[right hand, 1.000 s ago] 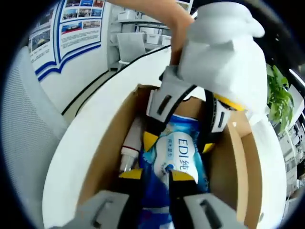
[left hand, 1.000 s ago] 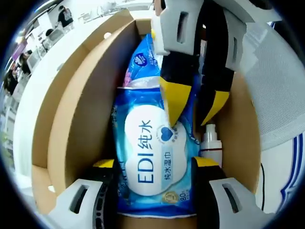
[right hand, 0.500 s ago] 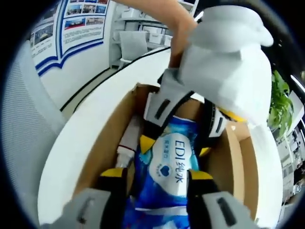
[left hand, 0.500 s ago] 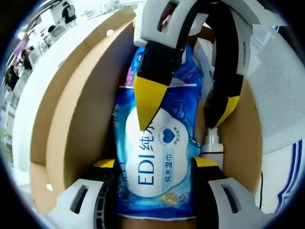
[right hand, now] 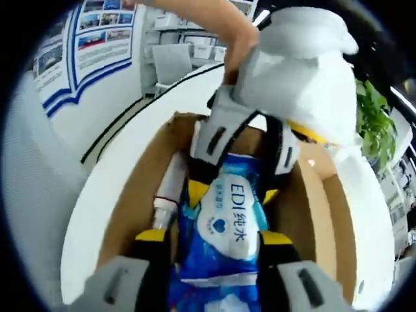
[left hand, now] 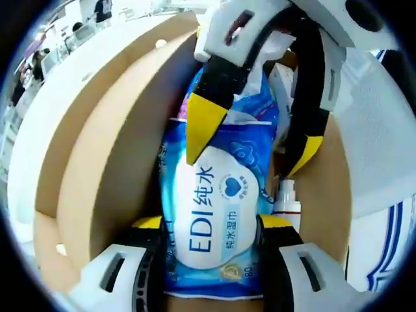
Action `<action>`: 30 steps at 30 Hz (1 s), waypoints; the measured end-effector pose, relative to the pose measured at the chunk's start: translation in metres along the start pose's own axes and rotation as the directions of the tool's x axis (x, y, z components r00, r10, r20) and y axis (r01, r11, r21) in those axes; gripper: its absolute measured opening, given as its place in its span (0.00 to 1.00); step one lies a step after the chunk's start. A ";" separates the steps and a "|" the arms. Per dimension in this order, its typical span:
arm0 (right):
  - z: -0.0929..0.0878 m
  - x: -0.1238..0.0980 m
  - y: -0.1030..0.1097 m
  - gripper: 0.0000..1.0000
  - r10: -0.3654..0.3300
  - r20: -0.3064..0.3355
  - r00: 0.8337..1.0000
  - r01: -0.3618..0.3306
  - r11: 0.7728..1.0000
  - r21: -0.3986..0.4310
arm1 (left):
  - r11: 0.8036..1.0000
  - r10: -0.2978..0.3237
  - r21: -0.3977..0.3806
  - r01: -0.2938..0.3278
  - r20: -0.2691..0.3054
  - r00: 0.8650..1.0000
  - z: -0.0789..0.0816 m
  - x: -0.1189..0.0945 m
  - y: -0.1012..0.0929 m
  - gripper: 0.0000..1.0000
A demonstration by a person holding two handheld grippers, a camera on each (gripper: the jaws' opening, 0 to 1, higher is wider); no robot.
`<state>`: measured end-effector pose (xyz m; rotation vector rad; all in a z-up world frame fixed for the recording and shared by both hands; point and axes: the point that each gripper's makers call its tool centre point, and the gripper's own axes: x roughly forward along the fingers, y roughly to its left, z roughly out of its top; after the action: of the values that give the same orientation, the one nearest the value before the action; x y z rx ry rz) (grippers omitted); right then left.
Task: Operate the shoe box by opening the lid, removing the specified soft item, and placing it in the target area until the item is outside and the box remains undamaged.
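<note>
A blue wet-wipes pack printed "EDI" lies lengthwise in the open cardboard shoe box. My left gripper holds the pack's near end, its yellow-tipped jaws pressed against both sides. In the right gripper view the same pack lies between the spread jaws of my right gripper, which is open. From the far end, the left gripper pinches the pack. The right gripper reaches down from the top, one fingertip over the pack and one beside it.
A white pump bottle lies along the box wall beside the pack, also visible as the bottle. Another blue and pink packet lies deeper in the box. The box stands on a white table. A person's hand holds the left gripper.
My right gripper's jaws have spread from narrow to wide around the pack. The left gripper has kept its hold, and its jaws sit slightly closer together.
</note>
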<state>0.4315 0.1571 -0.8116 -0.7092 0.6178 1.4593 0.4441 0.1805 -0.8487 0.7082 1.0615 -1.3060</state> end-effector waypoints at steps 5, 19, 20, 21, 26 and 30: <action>-0.005 -0.001 -0.014 0.50 -0.029 -0.023 0.999 0.029 1.000 -0.005 | 1.000 0.015 0.013 -0.015 0.010 1.000 0.000 0.000 0.000 0.55; -0.016 0.031 -0.010 0.55 0.043 -0.085 0.995 -0.034 0.994 0.104 | 0.997 0.053 0.048 -0.055 0.045 0.998 0.000 -0.002 -0.001 0.54; -0.015 0.032 -0.010 0.54 0.041 -0.086 0.995 -0.031 0.994 0.108 | 0.997 0.055 0.047 -0.057 0.047 0.997 0.001 -0.002 -0.001 0.54; -0.016 0.032 -0.012 0.54 0.044 -0.091 0.995 -0.034 0.994 0.105 | 0.997 0.057 0.047 -0.059 0.049 0.997 0.001 -0.002 -0.001 0.54; -0.017 0.034 -0.011 0.53 0.042 -0.075 0.996 -0.034 0.994 0.101 | 0.996 0.068 0.051 -0.071 0.059 0.996 0.000 -0.002 -0.001 0.54; -0.019 0.035 -0.011 0.51 0.020 -0.070 0.997 -0.014 0.996 0.088 | 0.995 0.076 0.054 -0.079 0.061 0.995 0.000 0.000 -0.001 0.53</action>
<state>0.4443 0.1662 -0.8504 -0.6906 0.7394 1.4188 0.4430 0.1808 -0.8484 0.7420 0.9439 -1.2866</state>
